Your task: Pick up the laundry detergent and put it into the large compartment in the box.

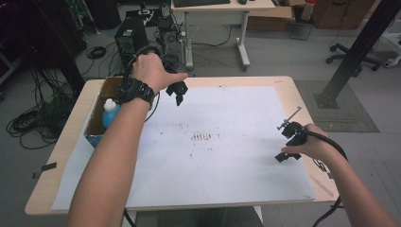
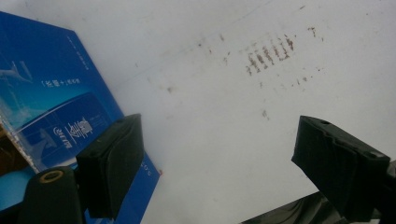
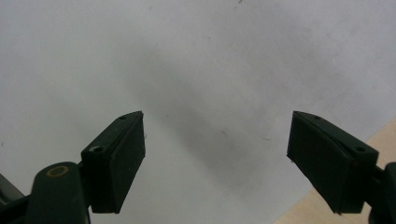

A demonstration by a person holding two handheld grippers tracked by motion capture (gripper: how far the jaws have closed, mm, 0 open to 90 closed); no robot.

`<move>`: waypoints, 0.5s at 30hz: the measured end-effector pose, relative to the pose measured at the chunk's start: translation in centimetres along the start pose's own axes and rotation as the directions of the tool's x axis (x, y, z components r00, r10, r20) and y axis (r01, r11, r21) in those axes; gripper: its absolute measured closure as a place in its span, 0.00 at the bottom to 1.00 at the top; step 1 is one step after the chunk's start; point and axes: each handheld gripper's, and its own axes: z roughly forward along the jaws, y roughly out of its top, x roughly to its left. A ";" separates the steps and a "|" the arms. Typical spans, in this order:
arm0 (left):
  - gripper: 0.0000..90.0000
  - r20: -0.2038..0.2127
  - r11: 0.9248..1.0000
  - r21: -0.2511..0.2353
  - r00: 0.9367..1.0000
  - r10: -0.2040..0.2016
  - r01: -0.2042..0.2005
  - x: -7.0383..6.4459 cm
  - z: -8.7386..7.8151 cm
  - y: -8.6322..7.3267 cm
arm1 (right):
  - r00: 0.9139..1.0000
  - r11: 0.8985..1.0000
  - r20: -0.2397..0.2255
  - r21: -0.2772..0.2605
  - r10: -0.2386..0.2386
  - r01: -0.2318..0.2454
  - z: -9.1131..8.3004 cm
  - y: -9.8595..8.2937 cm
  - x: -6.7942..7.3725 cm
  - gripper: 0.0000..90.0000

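— Left claw (image 1: 177, 91), how does it stand?
— Jaws spread wide, gripping nothing, held above the far-left part of the white paper sheet (image 1: 222, 142) on the wooden tabletop (image 1: 56, 156).
— What is nearest it?
— An open brown cardboard box (image 1: 101, 106) with a blue printed side (its lettering shows in the left gripper view), at the tabletop's left edge, with a blue plastic bottle with a white cap (image 1: 110, 112) inside.
— Right claw (image 1: 287, 142)?
— Also wide and unladen, low over the sheet near its right edge.
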 end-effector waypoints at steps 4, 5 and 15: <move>0.18 0.004 1.000 0.000 1.000 0.011 -0.011 -0.4 0.3 0.2 | 1.000 1.000 0.001 0.000 0.001 -0.001 0.0 0.0 -0.1 0.21; 0.18 0.007 1.000 -0.001 1.000 0.011 -0.011 -0.6 0.4 0.3 | 1.000 1.000 0.000 -0.001 -0.001 0.001 0.0 0.0 0.0 0.21; 0.18 0.018 0.999 -0.002 0.999 0.032 -0.032 -1.7 1.6 0.8 | 1.000 1.000 -0.001 0.001 0.000 0.000 0.2 -0.1 0.0 0.21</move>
